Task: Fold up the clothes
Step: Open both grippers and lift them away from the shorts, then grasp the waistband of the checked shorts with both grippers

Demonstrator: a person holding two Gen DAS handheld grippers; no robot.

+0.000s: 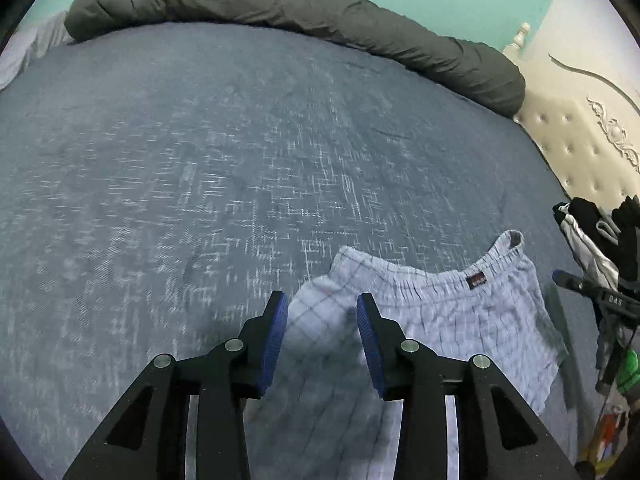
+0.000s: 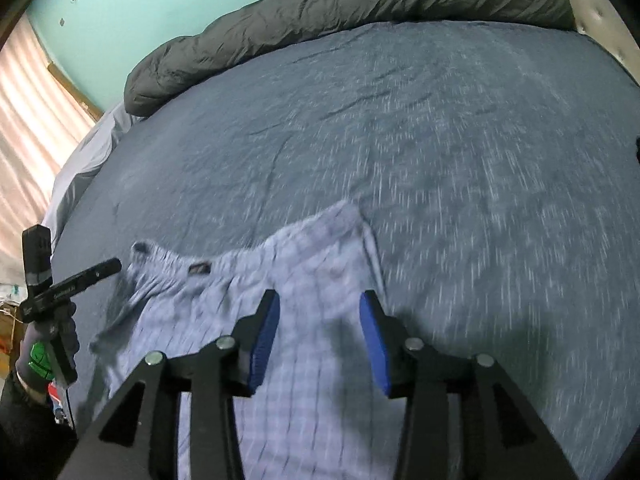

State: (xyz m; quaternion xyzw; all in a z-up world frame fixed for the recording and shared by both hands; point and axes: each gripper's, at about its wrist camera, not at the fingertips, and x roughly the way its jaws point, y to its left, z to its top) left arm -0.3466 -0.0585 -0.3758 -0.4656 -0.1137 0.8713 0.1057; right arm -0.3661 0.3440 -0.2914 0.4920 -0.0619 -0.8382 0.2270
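A pair of light blue checked shorts [image 1: 432, 312] with an elastic waistband and a small dark label lies flat on the blue bed cover [image 1: 200, 160]. My left gripper [image 1: 322, 304] is open and empty, just above the shorts' left part. My right gripper [image 2: 318, 300] is open and empty above the shorts [image 2: 304, 280] in the right wrist view. The other gripper shows at the left edge of the right wrist view [image 2: 72, 280], beside the waistband. Both views are motion-blurred.
A rolled dark grey duvet [image 1: 300, 16] lies along the far edge of the bed [image 2: 480, 160]. A cream tufted headboard [image 1: 580, 140] stands at the right. A pile of dark and white clothes [image 1: 600, 240] sits at the bed's right edge. A curtained window [image 2: 32, 128] is at left.
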